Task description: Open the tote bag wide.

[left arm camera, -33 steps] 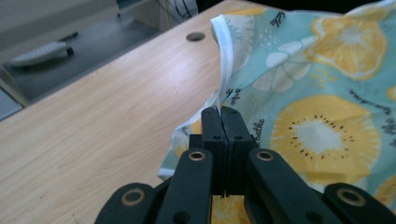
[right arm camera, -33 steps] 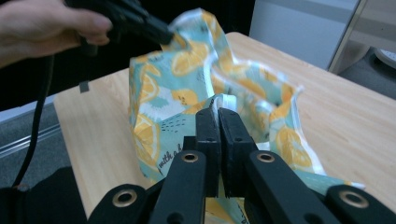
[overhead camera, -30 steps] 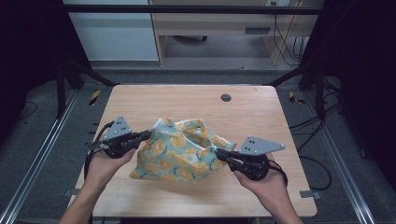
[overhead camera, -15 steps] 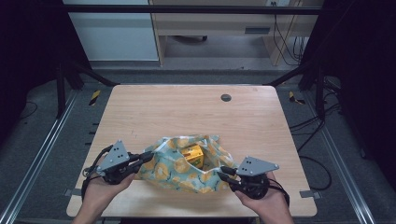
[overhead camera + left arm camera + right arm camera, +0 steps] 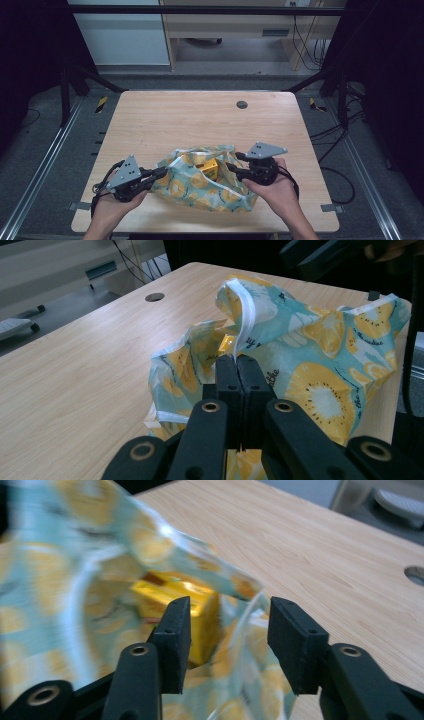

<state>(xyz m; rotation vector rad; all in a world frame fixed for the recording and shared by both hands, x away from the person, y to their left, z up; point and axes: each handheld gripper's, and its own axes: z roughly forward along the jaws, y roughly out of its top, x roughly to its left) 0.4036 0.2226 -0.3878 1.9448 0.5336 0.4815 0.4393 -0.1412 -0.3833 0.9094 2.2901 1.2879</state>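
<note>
A teal bag printed with yellow fruit slices (image 5: 192,187) lies near the front of the wooden table (image 5: 200,115). Its mouth gapes, and a yellow box (image 5: 209,167) sits inside. My left gripper (image 5: 162,173) is shut on the bag's white-trimmed left edge; in the left gripper view the jaws (image 5: 239,362) pinch that white trim (image 5: 247,315). My right gripper (image 5: 231,168) is at the bag's right edge. Its jaws have just been opening and now stand apart (image 5: 227,620), with a fold of the bag (image 5: 60,580) loose between them and the yellow box (image 5: 170,592) just beyond.
A round cable hole (image 5: 242,104) sits at the table's far middle. Bare wood stretches behind the bag. Metal frame rails run down both sides of the table, and cables lie on the floor at the right.
Both hands sank toward the table's front edge, lowering the bag onto the wood. The right jaws went from shut on the bag's edge to apart.
</note>
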